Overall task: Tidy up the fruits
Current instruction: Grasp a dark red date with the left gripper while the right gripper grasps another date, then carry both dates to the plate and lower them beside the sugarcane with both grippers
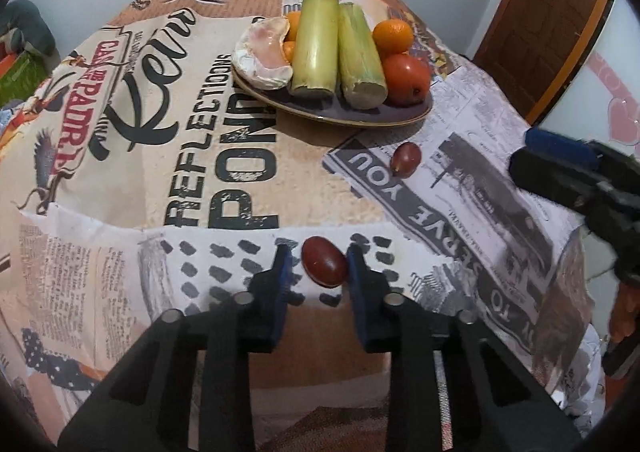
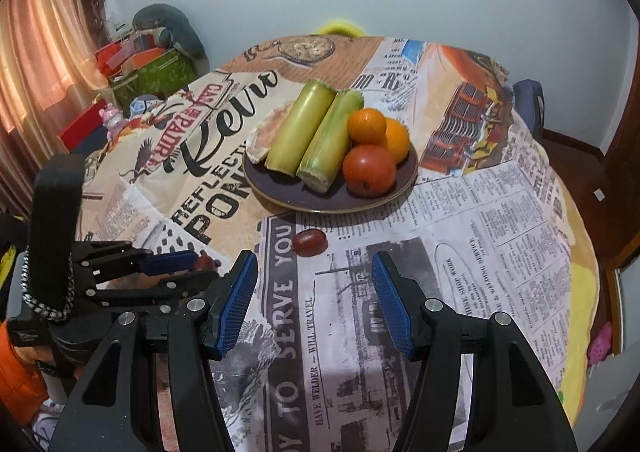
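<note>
A dark plate holds two green stalks, oranges, a red tomato and a pale peel. Two dark red grapes lie on the printed tablecloth. My left gripper is open around the near grape, whose right side touches the right finger. The far grape lies just in front of the plate, ahead of my open, empty right gripper, which also shows in the left wrist view.
The round table fills both views; its front edge drops off just below my left fingers. A wall stands behind, a wooden door at the right, curtains and boxes at the left.
</note>
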A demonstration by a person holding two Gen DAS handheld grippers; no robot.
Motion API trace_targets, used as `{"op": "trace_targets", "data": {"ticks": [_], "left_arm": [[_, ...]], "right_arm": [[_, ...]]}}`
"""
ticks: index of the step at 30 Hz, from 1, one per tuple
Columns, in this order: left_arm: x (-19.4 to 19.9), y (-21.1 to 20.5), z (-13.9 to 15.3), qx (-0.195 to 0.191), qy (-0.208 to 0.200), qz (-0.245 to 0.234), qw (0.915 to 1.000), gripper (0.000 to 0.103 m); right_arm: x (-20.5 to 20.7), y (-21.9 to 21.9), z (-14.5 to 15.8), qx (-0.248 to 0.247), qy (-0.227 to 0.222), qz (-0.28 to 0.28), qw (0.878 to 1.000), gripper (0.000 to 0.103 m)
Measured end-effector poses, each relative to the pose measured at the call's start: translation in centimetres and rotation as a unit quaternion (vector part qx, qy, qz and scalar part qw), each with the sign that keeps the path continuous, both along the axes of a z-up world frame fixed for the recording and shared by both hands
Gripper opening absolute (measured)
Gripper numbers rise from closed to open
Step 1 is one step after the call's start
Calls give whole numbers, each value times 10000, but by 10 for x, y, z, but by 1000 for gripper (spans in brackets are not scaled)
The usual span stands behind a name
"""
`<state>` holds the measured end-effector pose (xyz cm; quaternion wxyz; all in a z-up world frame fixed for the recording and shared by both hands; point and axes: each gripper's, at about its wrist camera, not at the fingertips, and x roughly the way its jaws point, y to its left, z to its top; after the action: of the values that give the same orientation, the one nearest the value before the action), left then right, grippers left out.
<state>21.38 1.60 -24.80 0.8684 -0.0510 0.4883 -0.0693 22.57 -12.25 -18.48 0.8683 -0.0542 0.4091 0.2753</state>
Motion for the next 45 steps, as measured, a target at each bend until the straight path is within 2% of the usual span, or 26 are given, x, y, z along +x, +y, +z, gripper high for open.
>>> {"op": "trace_targets", "data": {"ticks": [7,9,13,17,20,23,30,45], "left_arm": [[6,11,6,-4,-112,107,9999,21],[9,17,11,53,-209,175,9996,21],[13,26,17,64,-330,250,9991,21],[19,30,18,99,-371,263,9989,21],[24,31,17,80,-386,250,9989,21],[26,28,15,103,-381,226,9990,21],[31,25,17,80,-425,182,9989,21],[52,17,47,53,-813,90,9966,21]], "right_arm": [[12,12,-16,-109,152,123,9997,54],[17,16,-22,-140,225,174,9995,48],[27,25,-35,-216,350,227,9989,46],[37,32,-47,-247,490,286,9981,37],[41,34,-52,-252,516,278,9980,36],[44,33,-52,-225,475,285,9982,26],[41,29,-46,-220,351,276,9988,26],[51,19,-12,138,-46,61,9999,26]]}}
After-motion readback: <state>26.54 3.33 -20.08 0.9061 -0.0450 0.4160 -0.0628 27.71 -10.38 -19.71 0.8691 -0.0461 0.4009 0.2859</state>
